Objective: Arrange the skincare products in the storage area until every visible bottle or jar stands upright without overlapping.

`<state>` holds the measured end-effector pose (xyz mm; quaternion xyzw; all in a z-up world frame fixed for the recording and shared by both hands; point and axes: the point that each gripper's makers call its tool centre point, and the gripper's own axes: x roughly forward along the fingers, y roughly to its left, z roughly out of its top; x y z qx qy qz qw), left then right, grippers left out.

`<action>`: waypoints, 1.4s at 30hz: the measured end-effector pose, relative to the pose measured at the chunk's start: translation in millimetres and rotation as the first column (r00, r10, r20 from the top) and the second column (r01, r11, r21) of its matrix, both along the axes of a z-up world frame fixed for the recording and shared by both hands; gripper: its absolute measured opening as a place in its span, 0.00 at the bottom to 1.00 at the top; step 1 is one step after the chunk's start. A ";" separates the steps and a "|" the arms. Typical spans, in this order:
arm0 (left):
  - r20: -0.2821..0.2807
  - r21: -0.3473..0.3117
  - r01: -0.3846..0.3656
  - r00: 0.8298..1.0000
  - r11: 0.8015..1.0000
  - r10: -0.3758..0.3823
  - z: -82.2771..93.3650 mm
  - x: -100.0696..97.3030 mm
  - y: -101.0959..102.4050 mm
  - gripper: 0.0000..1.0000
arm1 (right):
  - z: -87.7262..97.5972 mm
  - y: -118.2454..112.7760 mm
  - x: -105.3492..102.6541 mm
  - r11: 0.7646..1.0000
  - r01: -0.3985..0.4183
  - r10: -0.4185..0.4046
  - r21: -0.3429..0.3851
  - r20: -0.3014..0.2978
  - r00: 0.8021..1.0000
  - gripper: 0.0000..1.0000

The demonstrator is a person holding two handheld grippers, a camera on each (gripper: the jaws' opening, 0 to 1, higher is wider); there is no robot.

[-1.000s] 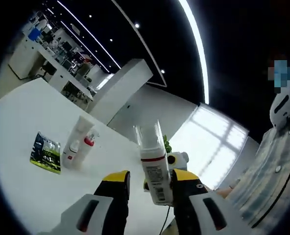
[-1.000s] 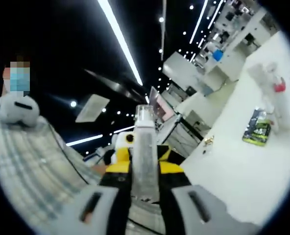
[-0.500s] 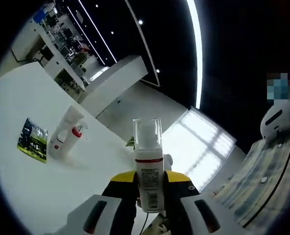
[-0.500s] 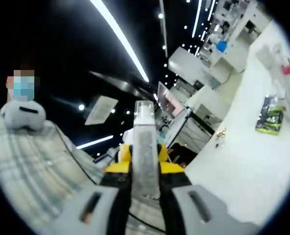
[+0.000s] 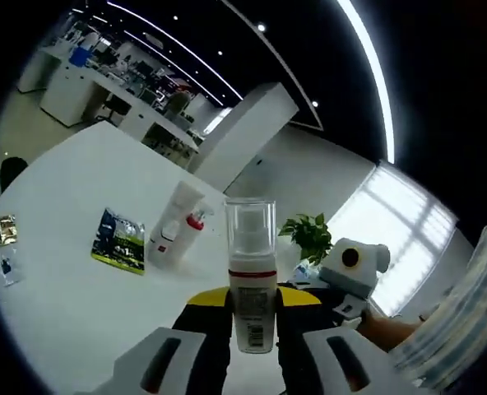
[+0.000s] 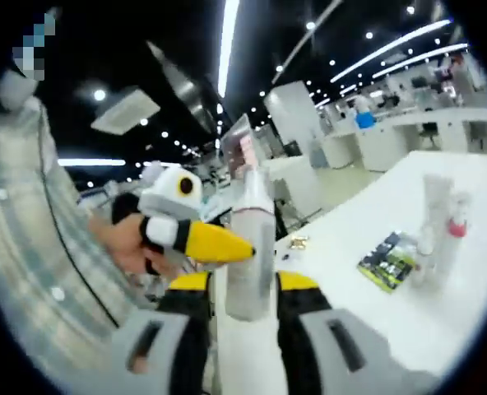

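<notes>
A pump bottle (image 5: 252, 290) with a clear cap, white body and red band stands upright between my left gripper's (image 5: 253, 311) yellow-tipped jaws, which are shut on it above the white table (image 5: 71, 313). In the right gripper view the same bottle (image 6: 250, 247) looks frosted and sits between my right gripper's (image 6: 245, 288) jaws, closed against its sides. The left gripper (image 6: 215, 243) reaches in from the left there, its yellow finger against the bottle. A white tube (image 5: 178, 222) and a small red-capped bottle (image 5: 192, 224) lie together farther back on the table.
A green sachet (image 5: 118, 240) lies beside the tube, and two small packets (image 5: 5, 230) lie at the table's left. A potted plant (image 5: 309, 237) stands behind. The right gripper's body (image 5: 350, 262) and a hand (image 5: 383, 329) come in from the right.
One second ago my left jaws stood open around the bottle held by the right gripper; they have shut on it. Both views have swung, bringing more of the table into sight.
</notes>
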<state>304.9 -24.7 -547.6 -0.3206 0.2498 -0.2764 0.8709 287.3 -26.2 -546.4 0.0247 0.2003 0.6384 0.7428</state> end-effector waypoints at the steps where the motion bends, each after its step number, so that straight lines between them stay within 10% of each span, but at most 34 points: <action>1: -0.001 0.004 -0.002 1.000 1.000 0.002 0.0 0.3 -0.2 0.20 | -1.4 0.7 1.1 1.000 0.008 -0.007 -0.025 0.032 0.999 0.25; 8: -0.014 0.038 -0.015 1.000 0.999 0.016 -5.5 -1.1 -3.2 0.20 | -19.8 7.9 0.4 0.988 0.050 -0.039 -0.149 0.076 0.996 0.21; 16: 0.016 -0.024 0.019 1.000 1.000 -0.019 0.9 -5.6 -7.7 0.21 | -14.9 -0.8 -2.8 0.995 0.052 -0.063 -0.082 -0.145 0.987 0.19; 23: 0.135 -0.053 0.126 0.984 0.991 -0.118 23.1 -10.1 -15.8 0.24 | 9.8 -11.5 -7.4 0.995 0.004 0.030 0.097 -0.346 0.938 0.17; 32: 0.198 -0.219 0.279 0.951 0.935 -0.237 48.3 -26.6 -30.6 0.25 | 37.6 -18.0 -35.2 0.948 -0.137 0.281 0.288 -0.548 0.788 0.17; 42: 0.170 -0.269 0.269 0.958 0.925 -0.229 47.8 -29.4 -33.9 0.23 | 35.7 -16.5 -39.8 0.947 -0.127 0.279 0.296 -0.557 0.782 0.17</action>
